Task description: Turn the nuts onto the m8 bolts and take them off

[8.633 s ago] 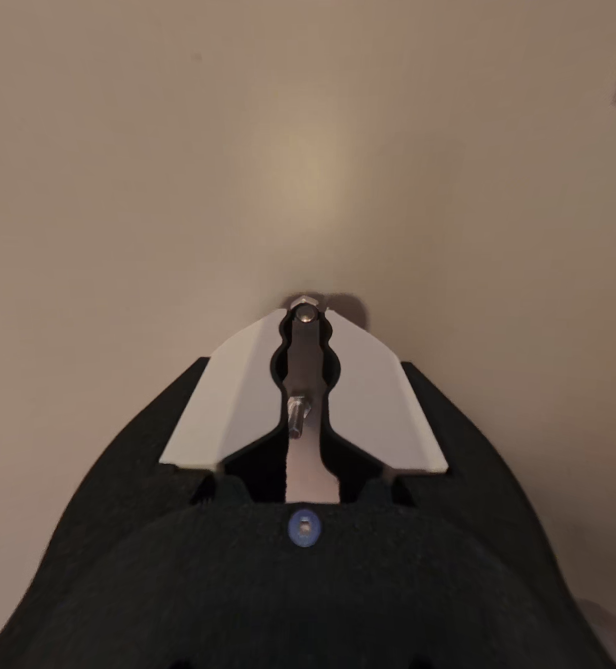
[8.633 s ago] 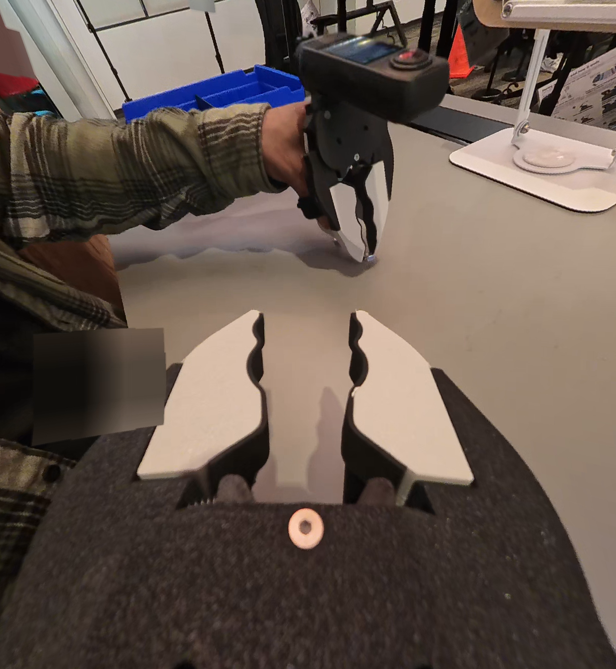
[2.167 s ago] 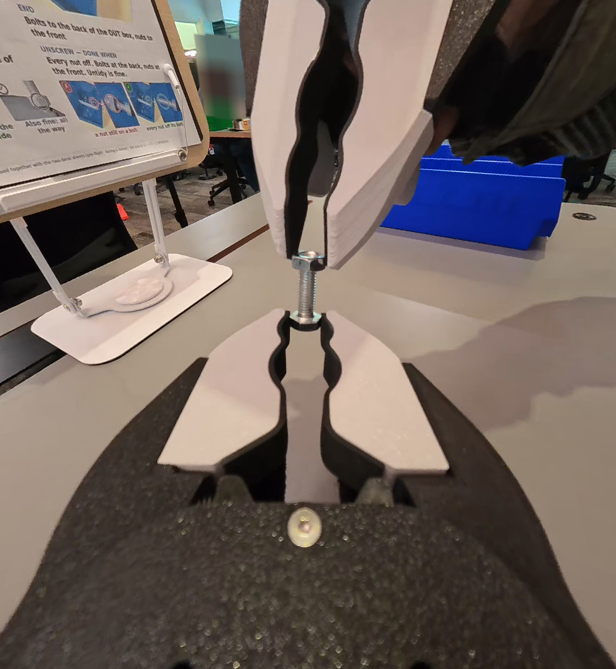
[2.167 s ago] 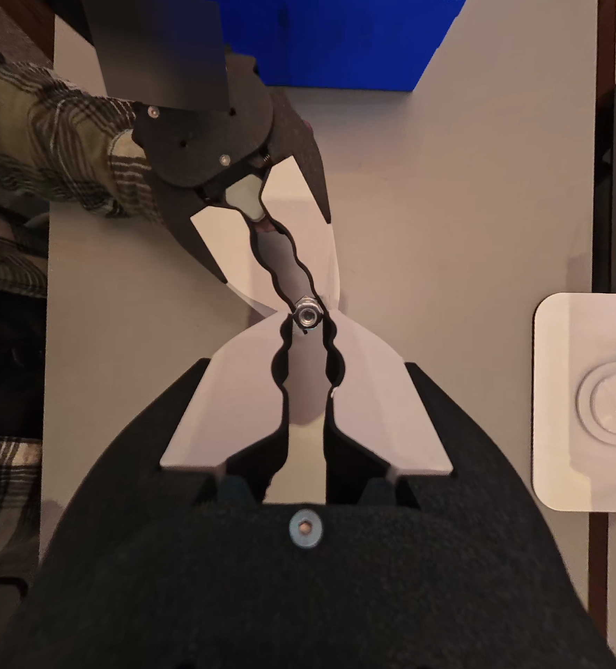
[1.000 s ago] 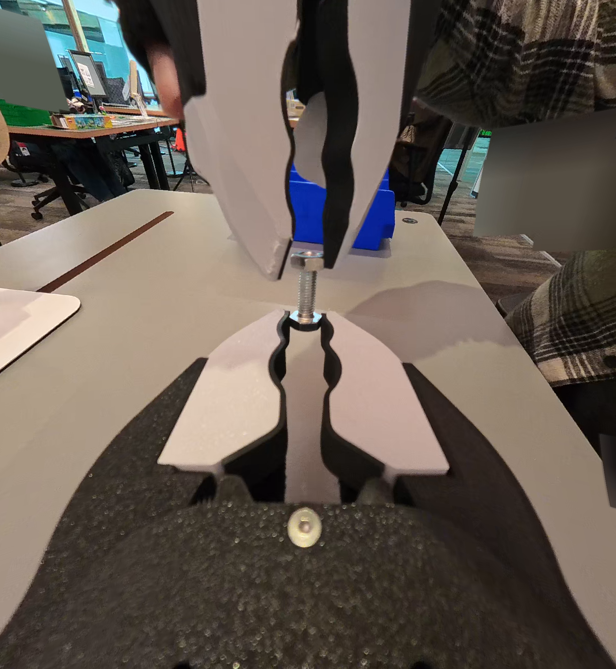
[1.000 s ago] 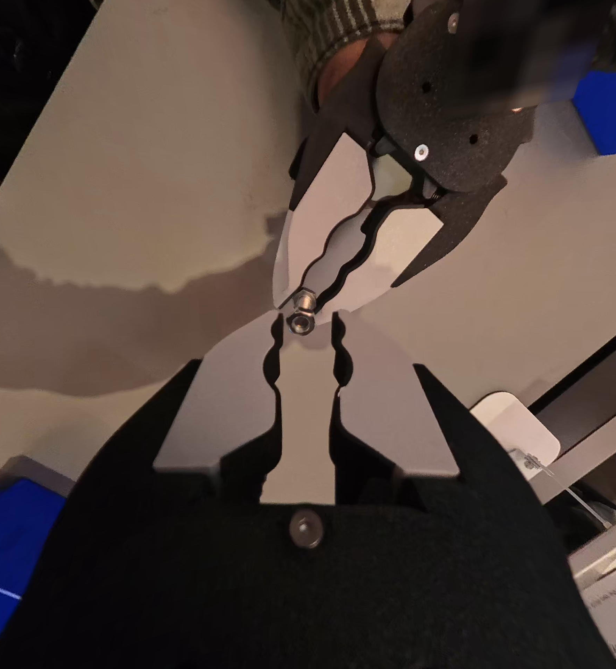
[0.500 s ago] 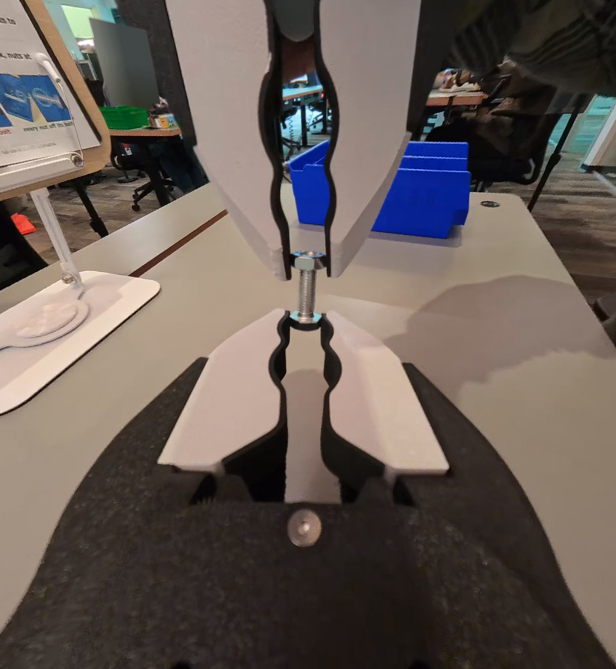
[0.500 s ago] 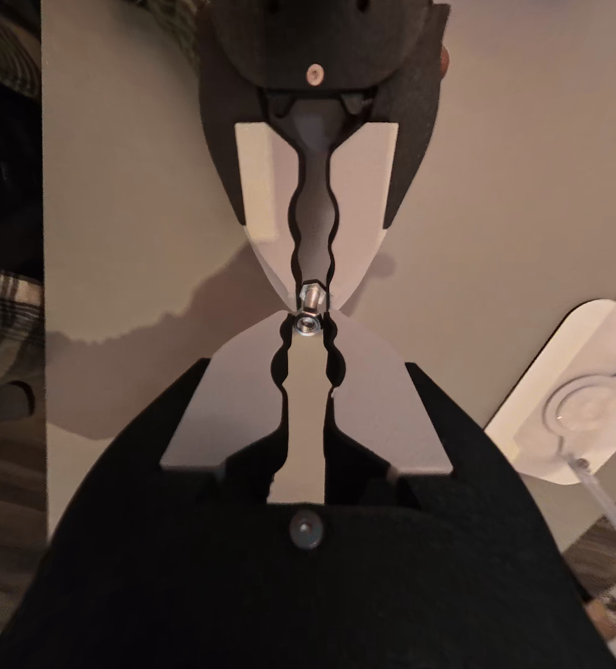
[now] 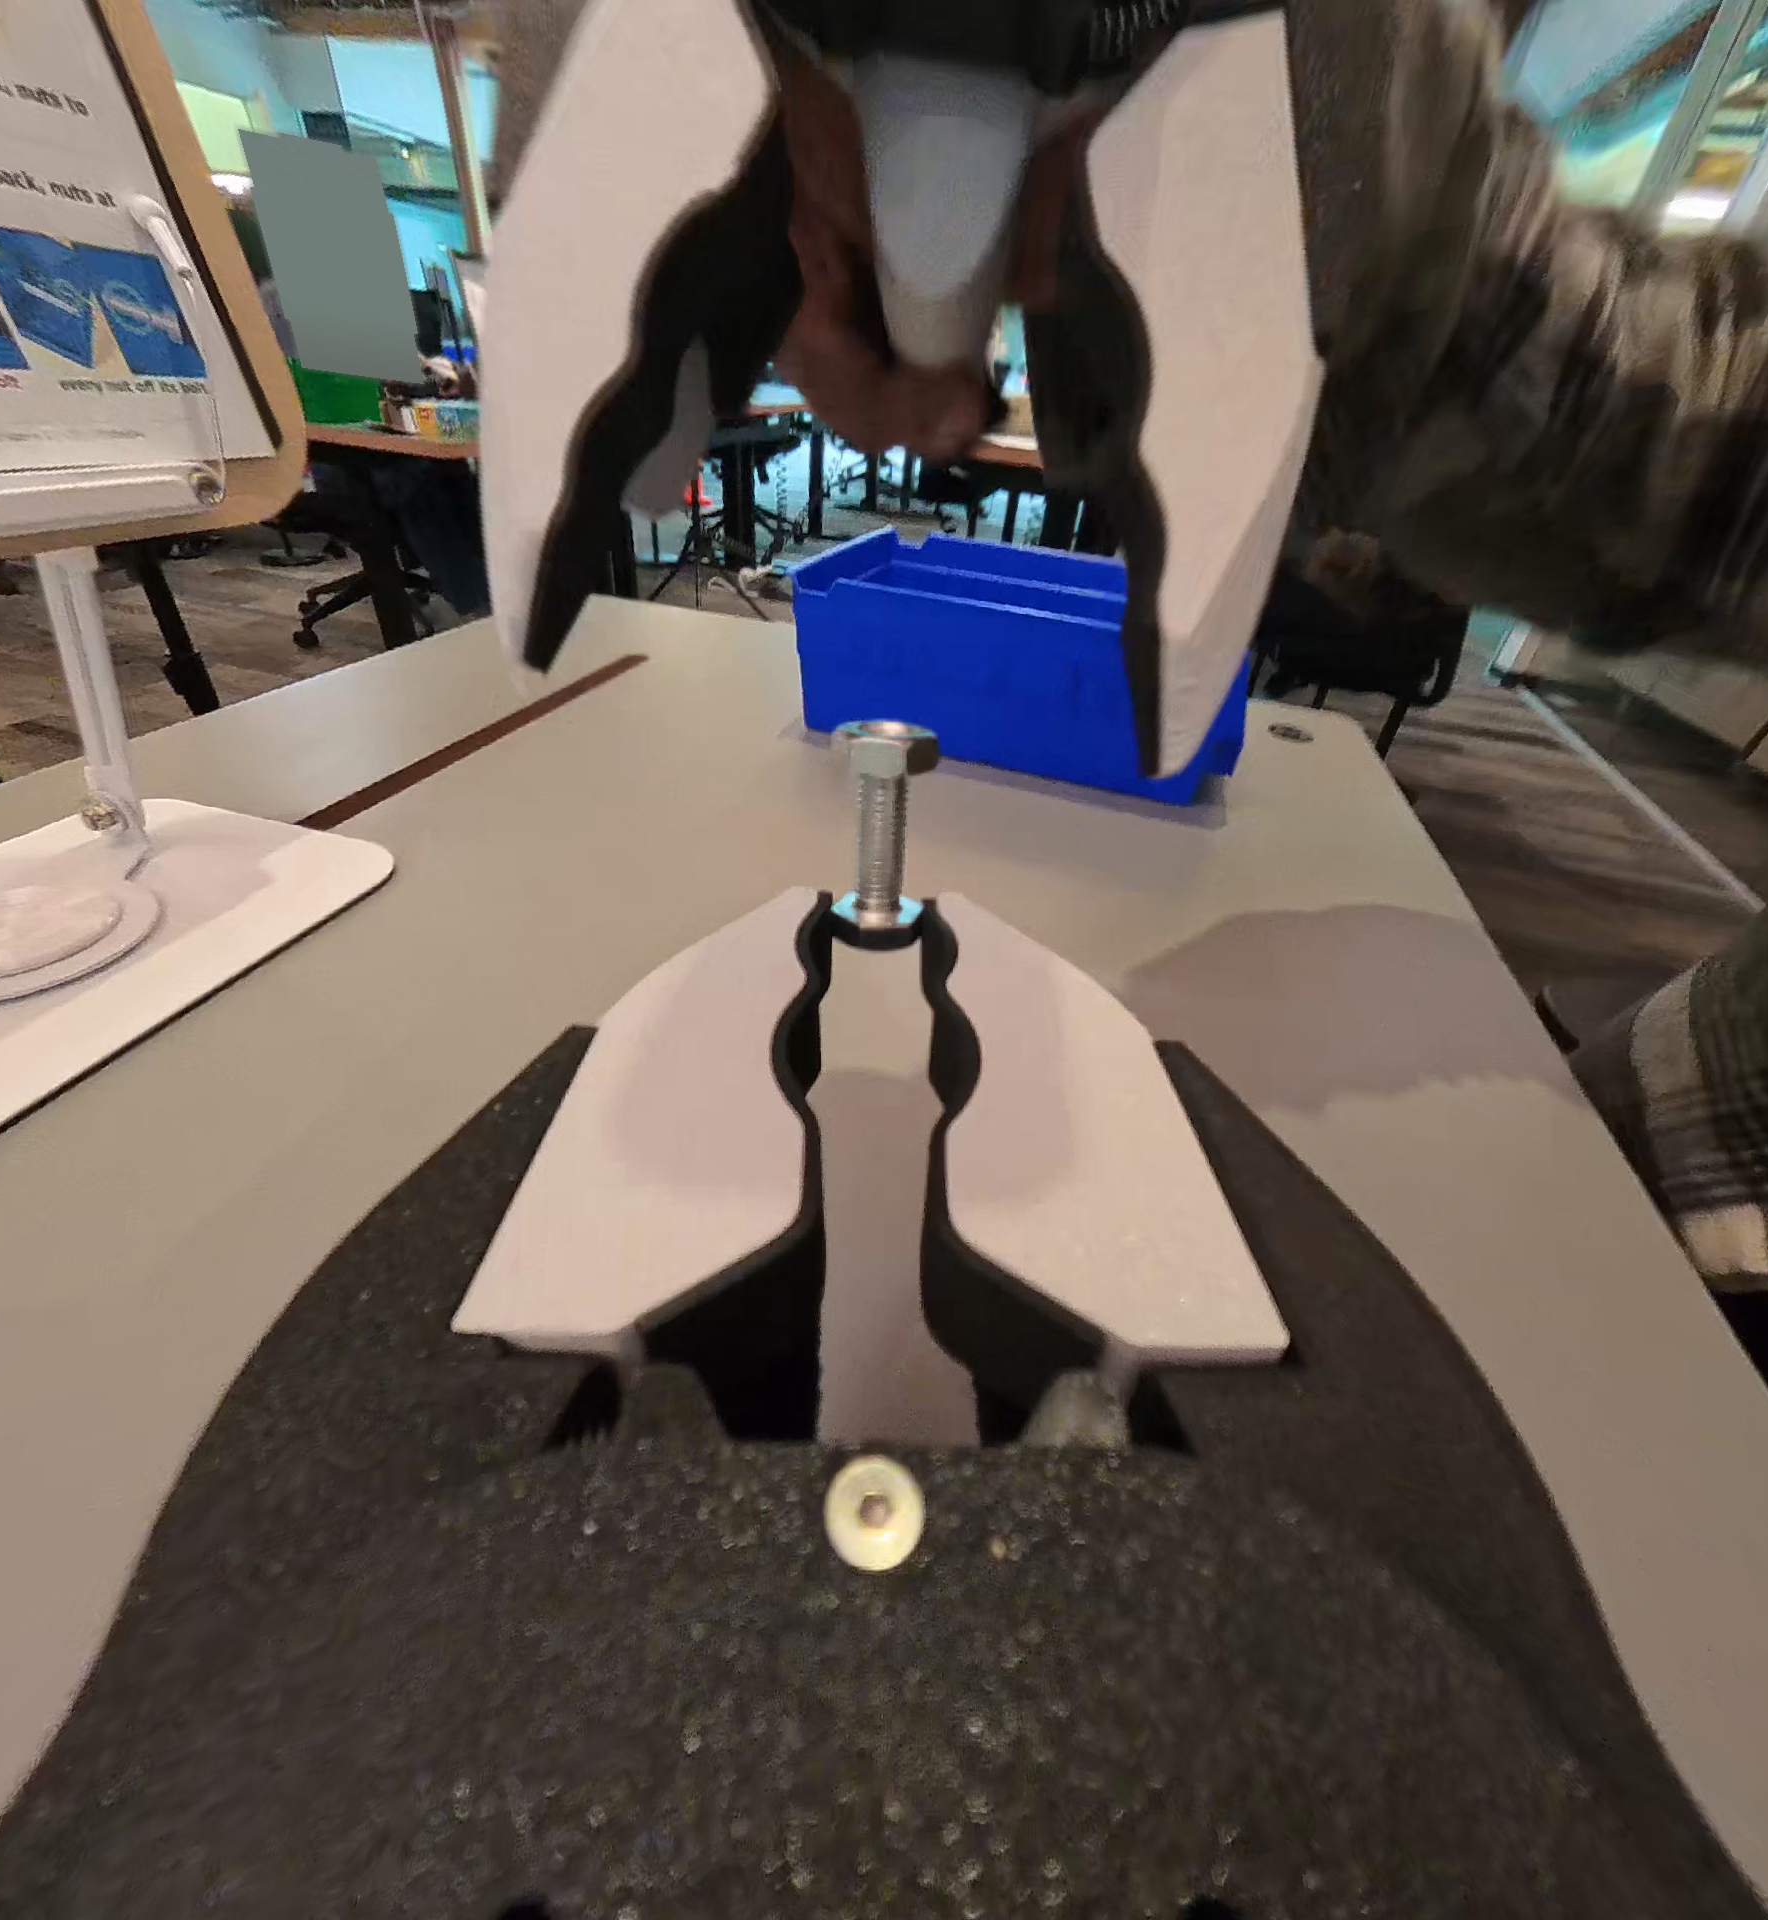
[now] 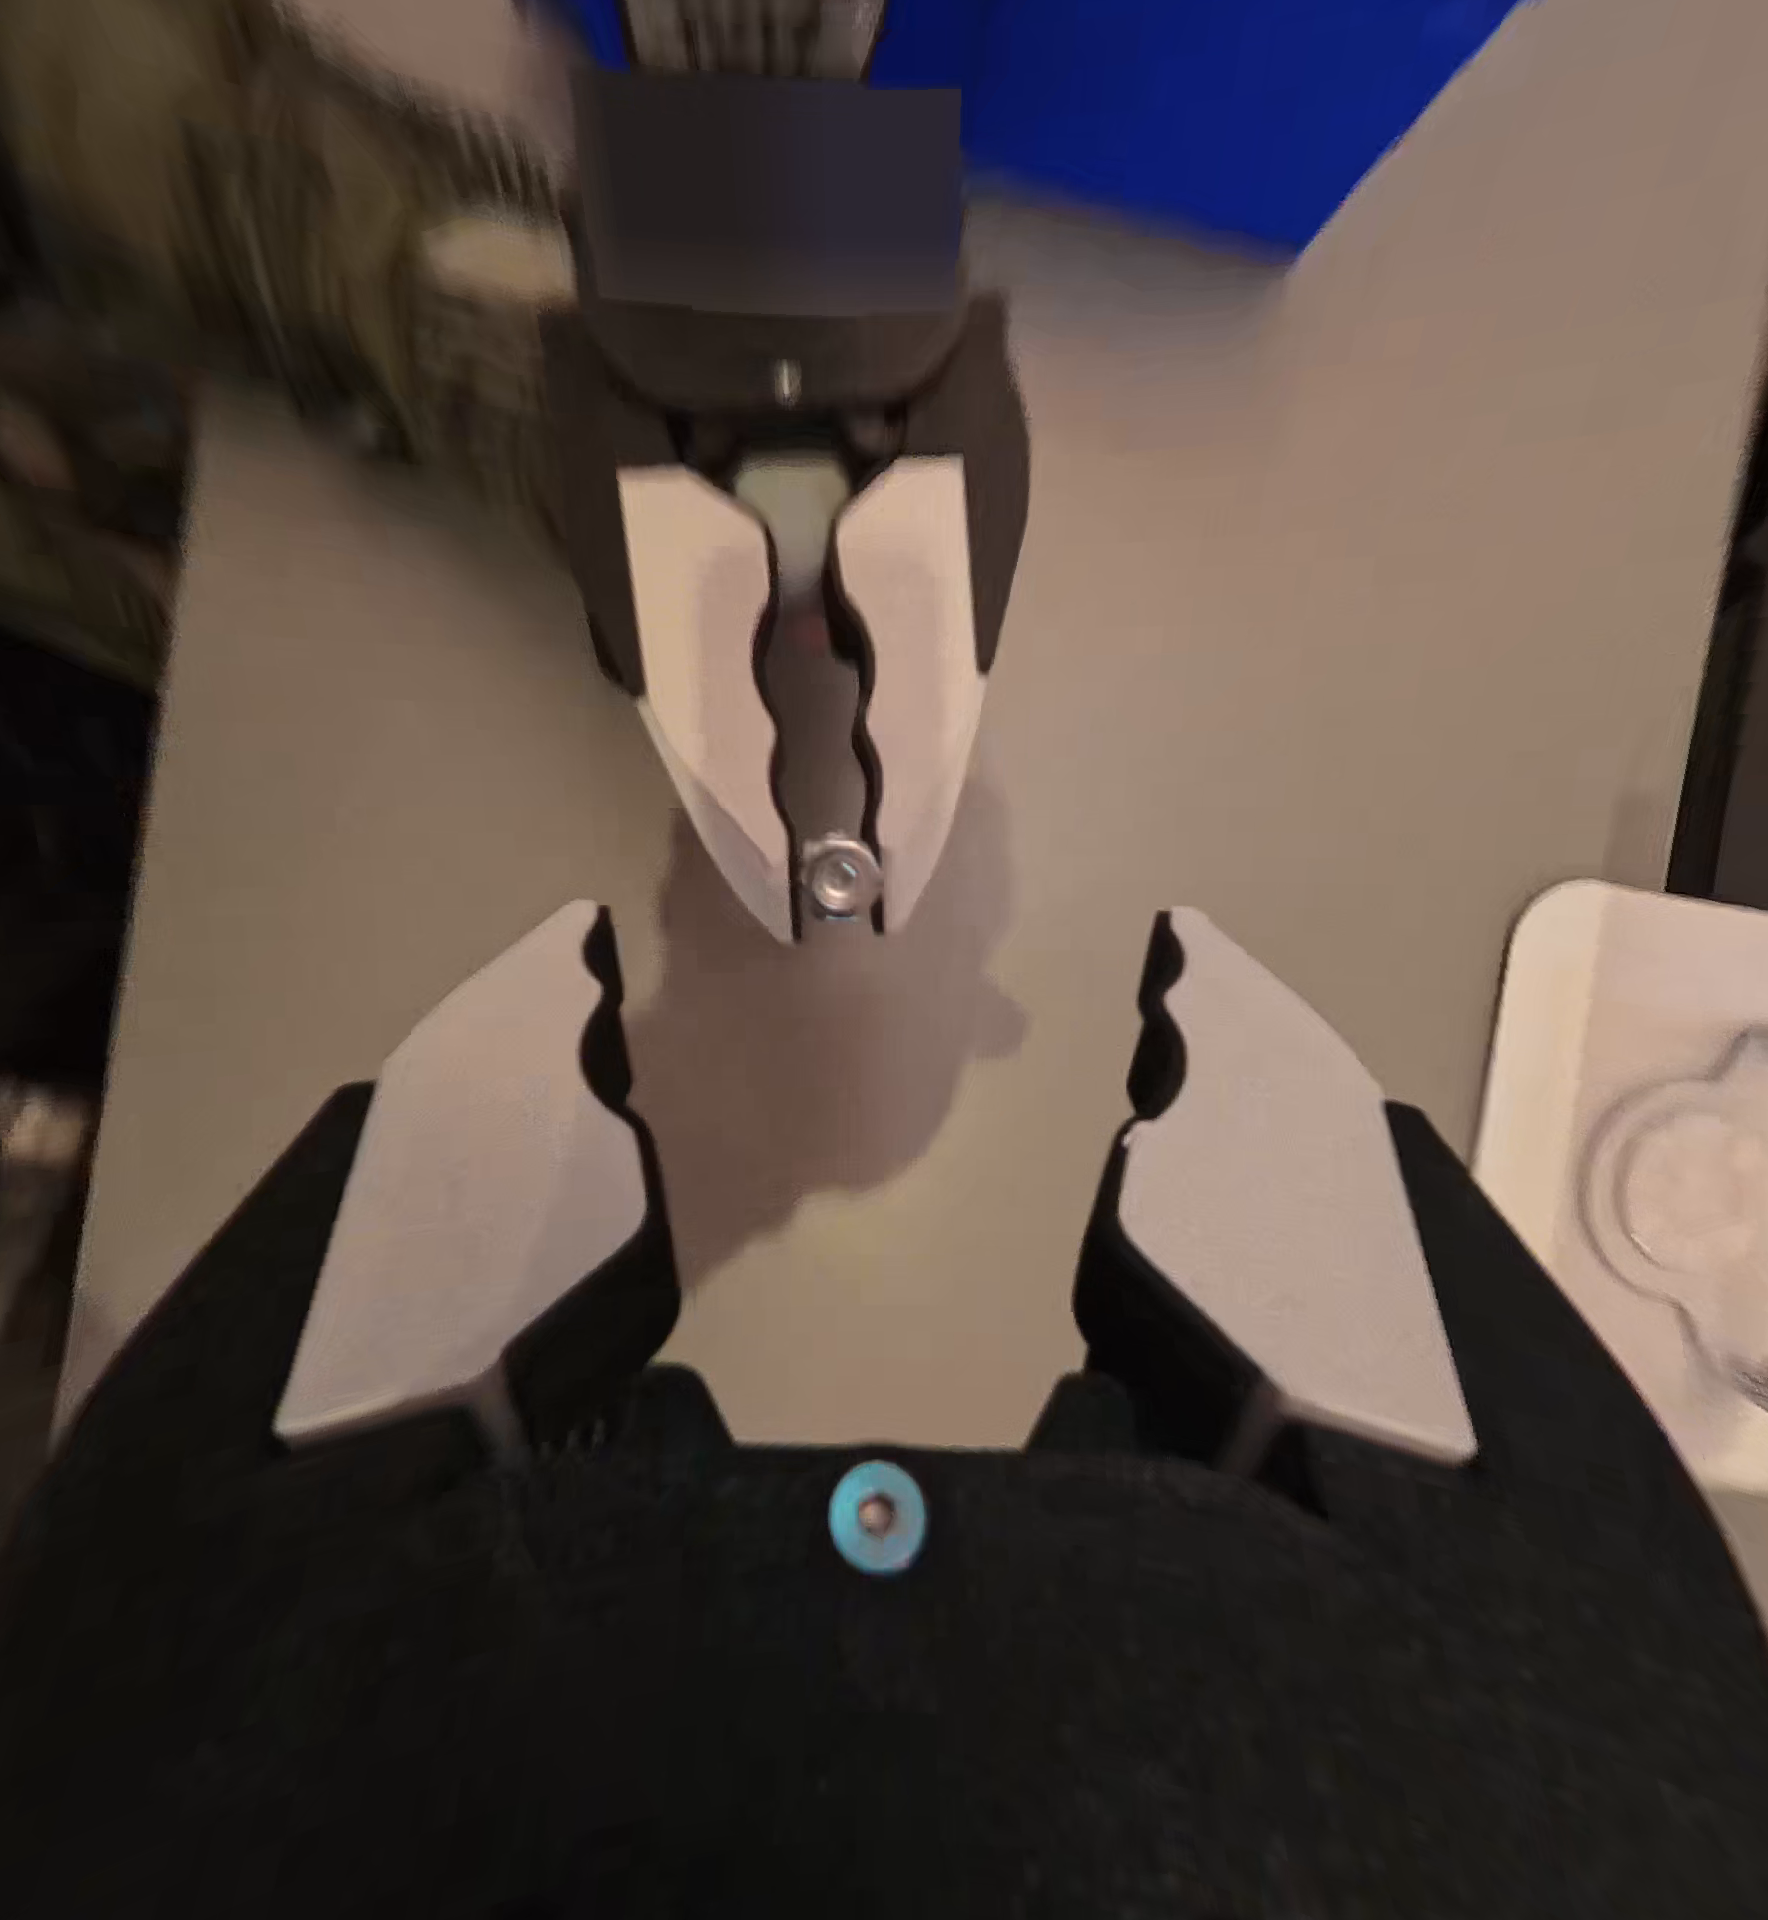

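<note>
My left gripper [image 9: 877, 935] is shut on a silver hex nut [image 9: 877, 916] at its fingertips, above the grey table [image 9: 547, 987]. A silver bolt [image 9: 880, 831] stands upright in the nut, head on top. My right gripper [image 9: 854, 707] hangs above the bolt head with its jaws wide open, and neither finger [image 9: 1212, 416] touches the bolt. In the right wrist view my right gripper [image 10: 878, 940] is open and empty. It looks down on the left gripper [image 10: 838, 925], which holds the nut, and on the bolt head [image 10: 838, 871].
A blue bin [image 9: 1005, 644] stands at the back of the table. A white stand base [image 9: 132, 914] carries an instruction board [image 9: 59, 260] at the left; the base also shows in the right wrist view [image 10: 1638, 1143]. A person's plaid sleeve [image 9: 1586, 416] is at the right. My left and right fingertips are right by each other.
My right gripper was shut on the bolt head; it has opened wide, let the head go and drawn back. My left gripper has kept hold of the nut.
</note>
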The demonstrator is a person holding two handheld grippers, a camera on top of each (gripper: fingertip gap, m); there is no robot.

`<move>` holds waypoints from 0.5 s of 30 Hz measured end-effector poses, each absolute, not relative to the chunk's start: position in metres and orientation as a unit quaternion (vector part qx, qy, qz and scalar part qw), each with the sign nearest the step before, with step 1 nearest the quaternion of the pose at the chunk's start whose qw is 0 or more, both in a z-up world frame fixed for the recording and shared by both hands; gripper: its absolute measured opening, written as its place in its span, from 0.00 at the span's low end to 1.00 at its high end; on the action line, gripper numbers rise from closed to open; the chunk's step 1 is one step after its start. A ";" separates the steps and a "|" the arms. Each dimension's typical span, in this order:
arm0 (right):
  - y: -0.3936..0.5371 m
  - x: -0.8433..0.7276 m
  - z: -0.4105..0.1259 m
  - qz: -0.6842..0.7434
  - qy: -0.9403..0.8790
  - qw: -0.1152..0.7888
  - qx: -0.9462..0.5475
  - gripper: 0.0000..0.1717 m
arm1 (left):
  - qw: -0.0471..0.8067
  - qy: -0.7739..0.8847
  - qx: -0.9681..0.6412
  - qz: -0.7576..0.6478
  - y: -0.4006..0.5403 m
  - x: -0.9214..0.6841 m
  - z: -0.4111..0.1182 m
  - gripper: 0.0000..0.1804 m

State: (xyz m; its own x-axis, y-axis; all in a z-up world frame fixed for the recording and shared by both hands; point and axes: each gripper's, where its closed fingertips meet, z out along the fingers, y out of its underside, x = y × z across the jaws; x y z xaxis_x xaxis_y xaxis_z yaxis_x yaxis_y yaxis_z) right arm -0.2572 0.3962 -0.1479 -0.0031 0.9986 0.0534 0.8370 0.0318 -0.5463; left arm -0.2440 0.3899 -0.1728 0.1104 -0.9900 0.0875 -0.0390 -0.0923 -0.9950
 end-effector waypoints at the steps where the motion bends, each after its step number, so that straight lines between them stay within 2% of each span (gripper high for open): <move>1: 0.393 -0.261 -0.142 0.234 -0.656 0.261 -0.669 0.56 | 0.493 0.451 -0.557 -0.492 0.391 -0.245 -0.170 0.09; 5: 0.384 -0.268 -0.121 0.359 -0.542 0.412 -0.639 0.58 | 0.490 0.434 -0.557 -0.512 0.392 -0.246 -0.169 0.09; 7: 0.378 -0.270 -0.111 0.404 -0.495 0.455 -0.620 0.57 | 0.490 0.436 -0.557 -0.510 0.391 -0.244 -0.170 0.09; 15: 0.359 -0.279 -0.132 0.416 -0.488 0.452 -0.621 0.59 | 0.492 0.439 -0.551 -0.511 0.386 -0.241 -0.168 0.09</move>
